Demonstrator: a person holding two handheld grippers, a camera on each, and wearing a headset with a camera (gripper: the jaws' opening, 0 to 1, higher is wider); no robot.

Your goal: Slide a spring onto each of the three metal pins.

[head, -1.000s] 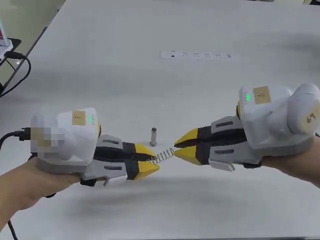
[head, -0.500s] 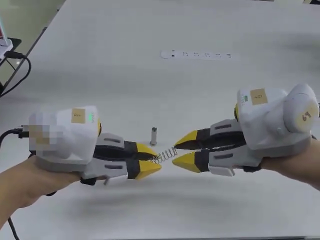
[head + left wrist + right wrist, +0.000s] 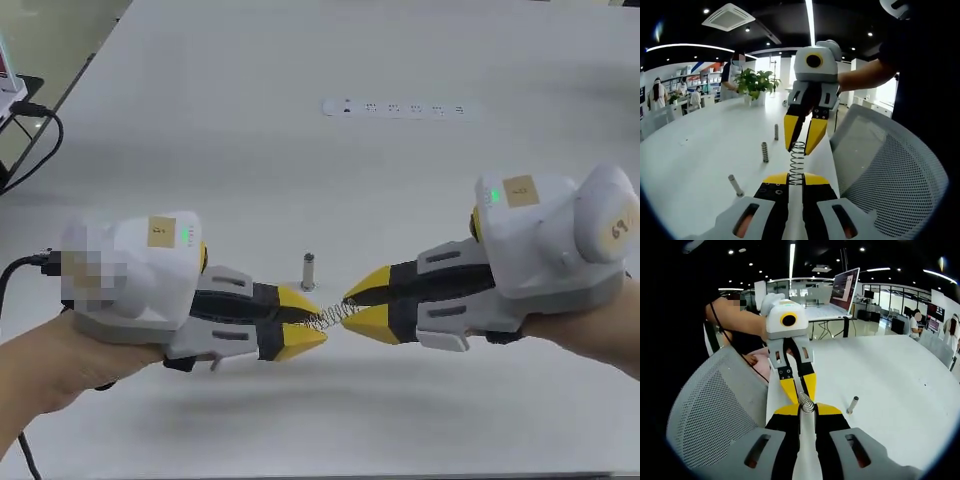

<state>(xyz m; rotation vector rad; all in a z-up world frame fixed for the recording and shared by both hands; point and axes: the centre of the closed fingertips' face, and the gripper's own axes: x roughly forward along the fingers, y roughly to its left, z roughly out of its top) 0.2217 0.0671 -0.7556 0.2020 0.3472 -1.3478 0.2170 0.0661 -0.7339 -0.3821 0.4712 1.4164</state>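
Observation:
A small metal spring (image 3: 330, 315) hangs level above the white table (image 3: 300, 180), stretched between the two grippers. My left gripper (image 3: 305, 322) is shut on its left end; in the left gripper view the spring (image 3: 797, 162) rises from my tips (image 3: 795, 178). My right gripper (image 3: 352, 303) has its jaws drawn in on the other end (image 3: 806, 403). One short metal pin (image 3: 308, 271) stands just behind the spring. The left gripper view has three pins: a bare near one (image 3: 735, 185), a ribbed-looking middle one (image 3: 764, 151) and a far one (image 3: 776, 131).
A white power strip (image 3: 400, 108) lies farther back on the table. A black cable (image 3: 30, 140) runs off the left edge. A grey mesh chair (image 3: 880, 165) stands at the table's near edge. People and a potted plant (image 3: 757, 82) are far behind.
The right gripper's jaws stood wider apart half a second ago and have now drawn in on the spring's right end. Both grippers have shifted only slightly.

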